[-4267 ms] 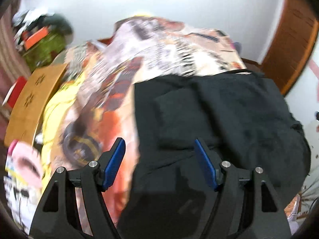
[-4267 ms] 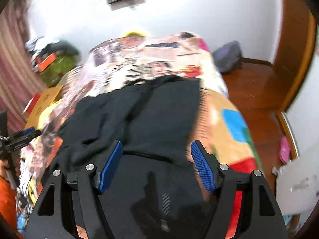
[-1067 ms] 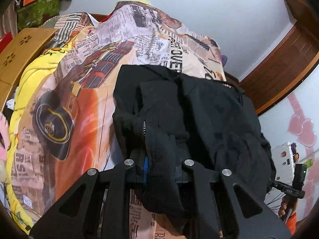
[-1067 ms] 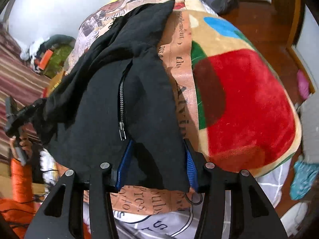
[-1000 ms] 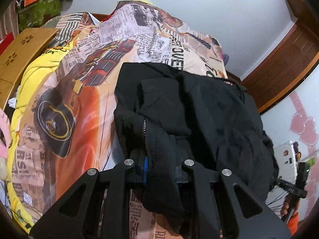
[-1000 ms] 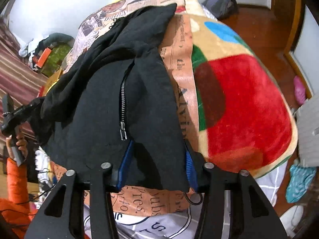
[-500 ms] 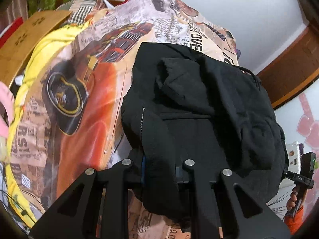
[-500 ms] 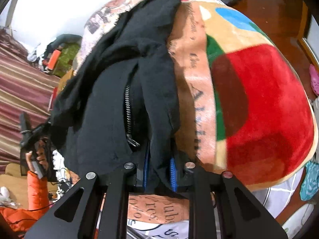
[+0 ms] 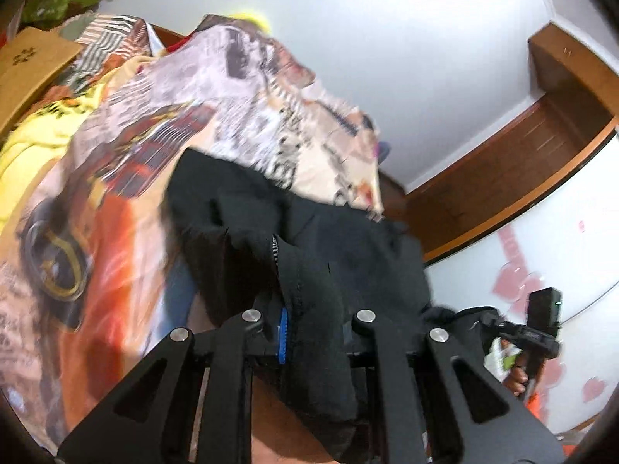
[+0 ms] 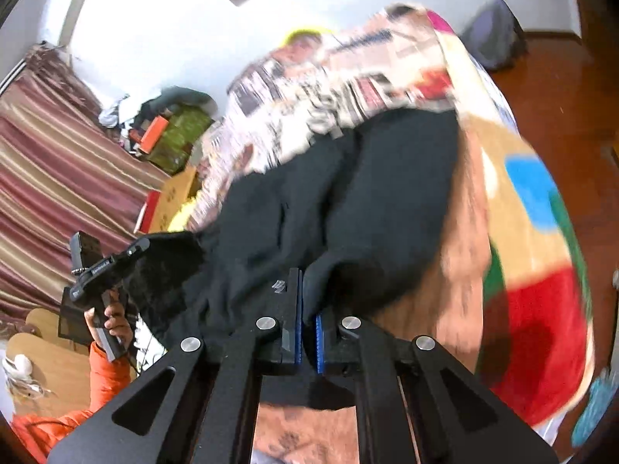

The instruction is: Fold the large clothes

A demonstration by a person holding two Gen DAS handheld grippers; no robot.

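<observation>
A large black zip-up jacket [image 9: 340,247] lies on a bed with a colourful printed blanket [image 9: 127,178]. My left gripper [image 9: 313,328] is shut on a thick fold of the jacket's near hem, beside the zipper, and the cloth hangs over its fingers. In the right wrist view the same jacket [image 10: 371,193] spreads up the bed, and my right gripper [image 10: 308,332] is shut on the other near edge, its blue pads pinching a thin fold. Both edges are lifted off the blanket [image 10: 541,270]. Both views are blurred by motion.
A person's hand in an orange sleeve [image 10: 104,363] holds the left gripper's handle at the left. A cardboard box [image 9: 27,65] and clutter sit at the bed's left, striped curtains [image 10: 50,178] beyond. Wooden floor [image 10: 561,77] lies to the right.
The right gripper's jaws closed onto the jacket's edge. Both grippers then rose and swung, lifting the near hem off the blanket; the views now tilt higher toward the wall.
</observation>
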